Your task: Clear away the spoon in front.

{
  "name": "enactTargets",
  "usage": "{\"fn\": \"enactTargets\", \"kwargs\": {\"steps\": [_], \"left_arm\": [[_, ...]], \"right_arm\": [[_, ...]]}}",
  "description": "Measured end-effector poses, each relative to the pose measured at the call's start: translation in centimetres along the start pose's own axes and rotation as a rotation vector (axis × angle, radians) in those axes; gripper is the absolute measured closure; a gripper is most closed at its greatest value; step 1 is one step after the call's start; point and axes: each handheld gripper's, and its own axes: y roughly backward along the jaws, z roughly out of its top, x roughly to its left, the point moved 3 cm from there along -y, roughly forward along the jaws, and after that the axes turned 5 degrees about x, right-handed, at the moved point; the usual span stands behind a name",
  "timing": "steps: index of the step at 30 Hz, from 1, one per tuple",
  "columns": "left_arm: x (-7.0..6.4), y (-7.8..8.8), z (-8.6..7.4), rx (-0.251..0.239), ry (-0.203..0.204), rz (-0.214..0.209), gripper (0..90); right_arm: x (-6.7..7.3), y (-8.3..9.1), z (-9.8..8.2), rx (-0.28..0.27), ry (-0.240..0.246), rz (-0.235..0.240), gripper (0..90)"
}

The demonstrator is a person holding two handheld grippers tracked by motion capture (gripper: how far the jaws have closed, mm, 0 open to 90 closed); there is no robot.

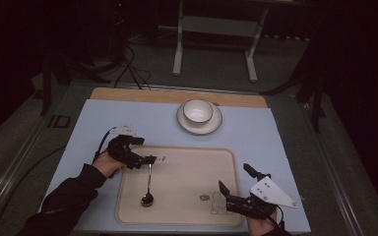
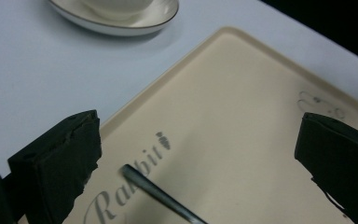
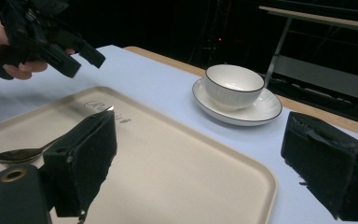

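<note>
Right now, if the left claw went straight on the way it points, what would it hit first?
Most likely the spoon handle lying on the tray: the left claw is open, with the handle's tip between its jaws. Depth is unclear, so it might meet the tray instead.

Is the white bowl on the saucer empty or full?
Empty. The bowl stands upright on its saucer, and its white inside shows bare.
</note>
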Motion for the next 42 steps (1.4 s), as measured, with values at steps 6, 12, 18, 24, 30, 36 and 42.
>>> {"fn": "enactTargets", "kwargs": {"steps": [6, 12, 18, 24, 30, 36, 42], "left_arm": [[-1.4, 1.4, 0.1, -0.046, -0.020, -0.010, 0.9], [-3.1, 2.6, -0.2, -0.083, -0.032, -0.030, 0.9], [-4.6, 3.5, -0.6, -0.103, -0.043, -0.033, 0.9], [-5.8, 4.1, -1.4, -0.106, -0.052, -0.037, 0.9], [-7.1, 4.4, -2.4, -0.123, -0.058, -0.037, 0.9], [-8.2, 4.6, -3.5, -0.105, -0.078, -0.028, 0.9], [-8.7, 4.5, -4.5, -0.108, -0.081, -0.002, 0.9]], "right_arm": [[0.0, 0.0, 0.0, 0.003, -0.005, 0.002, 10.3], [0.0, 0.0, 0.0, 0.002, -0.001, 0.000, 10.3], [0.1, 0.0, 0.0, 0.002, 0.002, -0.001, 10.3], [0.1, 0.1, 0.1, 0.001, 0.003, -0.001, 10.3], [0.1, 0.1, 0.1, 0.000, 0.004, -0.001, 10.3], [0.1, 0.1, 0.1, -0.001, 0.005, -0.003, 10.3], [0.2, 0.1, 0.1, 0.001, 0.007, -0.003, 10.3]]}}
